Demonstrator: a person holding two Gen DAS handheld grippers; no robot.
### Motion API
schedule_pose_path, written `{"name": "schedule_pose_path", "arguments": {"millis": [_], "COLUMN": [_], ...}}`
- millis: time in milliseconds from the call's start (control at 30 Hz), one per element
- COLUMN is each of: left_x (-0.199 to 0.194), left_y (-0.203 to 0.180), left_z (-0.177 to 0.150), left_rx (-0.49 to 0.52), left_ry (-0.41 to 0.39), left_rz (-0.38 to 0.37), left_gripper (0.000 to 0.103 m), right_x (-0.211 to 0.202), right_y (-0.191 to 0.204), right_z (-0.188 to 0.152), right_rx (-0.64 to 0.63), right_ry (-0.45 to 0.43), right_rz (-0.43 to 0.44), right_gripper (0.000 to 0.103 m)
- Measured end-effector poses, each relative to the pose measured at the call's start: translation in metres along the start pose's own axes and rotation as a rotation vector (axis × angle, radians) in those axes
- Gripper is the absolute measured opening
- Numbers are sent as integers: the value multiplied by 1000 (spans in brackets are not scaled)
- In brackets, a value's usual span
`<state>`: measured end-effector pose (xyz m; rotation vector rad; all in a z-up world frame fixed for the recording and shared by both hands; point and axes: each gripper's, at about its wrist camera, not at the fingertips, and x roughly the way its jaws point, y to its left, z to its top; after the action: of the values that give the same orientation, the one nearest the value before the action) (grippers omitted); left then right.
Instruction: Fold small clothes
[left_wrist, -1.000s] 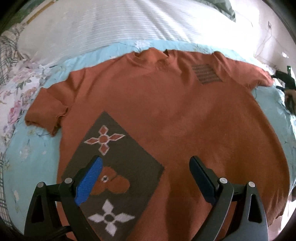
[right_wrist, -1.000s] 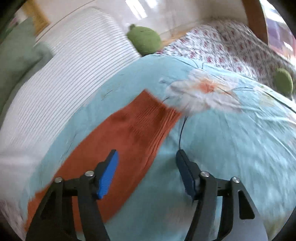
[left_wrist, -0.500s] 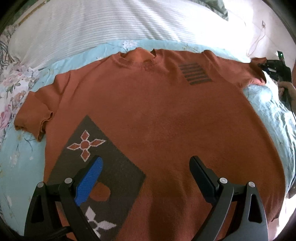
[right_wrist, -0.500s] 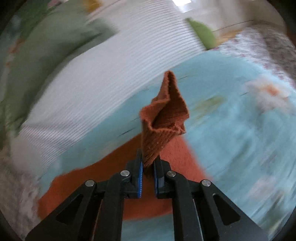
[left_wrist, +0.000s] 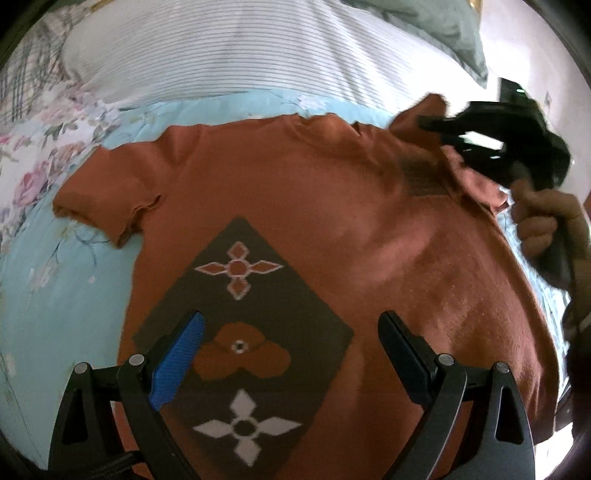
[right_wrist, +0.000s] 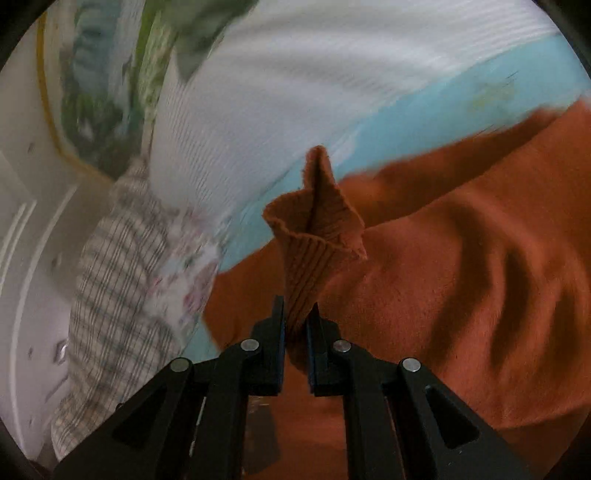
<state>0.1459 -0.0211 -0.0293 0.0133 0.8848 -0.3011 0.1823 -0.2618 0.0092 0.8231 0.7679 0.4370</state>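
Sweater (left_wrist: 332, 229) lies spread on the bed (left_wrist: 55, 295); right hand-held gripper (right_wrist: 295, 325) clamps its sleeve cuff (right_wrist: 314, 229), left hand-held gripper (left_wrist: 291, 332) hangs spread apart above its hem.

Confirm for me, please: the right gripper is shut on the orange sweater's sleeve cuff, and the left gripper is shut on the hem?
Not quite. The left gripper is open, holding nothing above the orange sweater, as the left wrist view shows. The right gripper is indeed shut on the sleeve cuff.
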Motion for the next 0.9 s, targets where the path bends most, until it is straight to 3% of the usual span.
{"name": "schedule_pose_path", "arguments": {"millis": [233, 400, 500, 533, 633, 767, 900], "left_x": [2, 11, 20, 25, 41, 75, 123], "left_y": [23, 33, 33, 33, 36, 47, 70], "left_z": [-1, 1, 5, 9, 24, 51, 79], "left_rx": [-34, -35, -30, -31, -47, -121, -281], "left_ry": [-8, -4, -3, -1, -5, 16, 60], "left_rz": [1, -6, -13, -19, -47, -127, -219], "left_gripper": [95, 95, 95, 95, 95, 95, 95], "right_x": [103, 139, 150, 157, 143, 96, 36], "right_y": [35, 35, 29, 29, 23, 19, 6], "right_z": [-25, -32, -32, -33, -33, -35, -46], "right_rx": [-31, 0, 6, 19, 68, 59, 70], "right_ry": [161, 175, 194, 204, 181, 92, -4], "right_rz": [16, 7, -5, -19, 25, 20, -33], "right_gripper": [10, 10, 17, 31, 60, 61, 61]}}
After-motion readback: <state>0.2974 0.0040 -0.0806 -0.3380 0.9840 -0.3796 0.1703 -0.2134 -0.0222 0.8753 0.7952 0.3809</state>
